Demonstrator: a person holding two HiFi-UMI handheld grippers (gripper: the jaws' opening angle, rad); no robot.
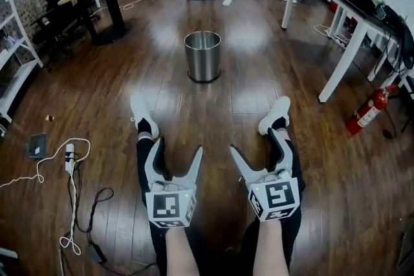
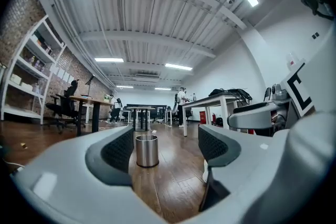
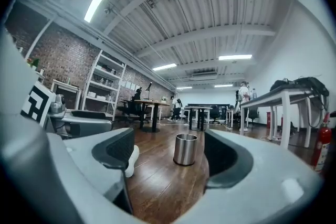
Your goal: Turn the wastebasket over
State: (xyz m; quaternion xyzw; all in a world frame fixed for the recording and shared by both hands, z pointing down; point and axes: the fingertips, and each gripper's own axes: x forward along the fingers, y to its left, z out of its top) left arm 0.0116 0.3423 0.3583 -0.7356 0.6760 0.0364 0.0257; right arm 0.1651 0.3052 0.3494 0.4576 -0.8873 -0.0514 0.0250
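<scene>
A brushed-steel wastebasket (image 1: 202,55) stands upright on the wooden floor, open end up, well ahead of both grippers. In the left gripper view the wastebasket (image 2: 147,150) shows far off between the jaws, and so does the wastebasket (image 3: 185,149) in the right gripper view. My left gripper (image 1: 176,147) and right gripper (image 1: 254,142) are held side by side above the person's outstretched legs, both pointing level at the basket. Both are open with nothing between the fingers. The left gripper (image 2: 165,147) and right gripper (image 3: 168,152) frame only floor and basket.
The person's white shoes (image 1: 141,110) (image 1: 277,114) lie between grippers and basket. A white table (image 1: 343,22) and a red fire extinguisher (image 1: 369,110) stand at the right. Cables and a power strip (image 1: 70,158) lie at the left, with shelving (image 1: 13,61) beyond.
</scene>
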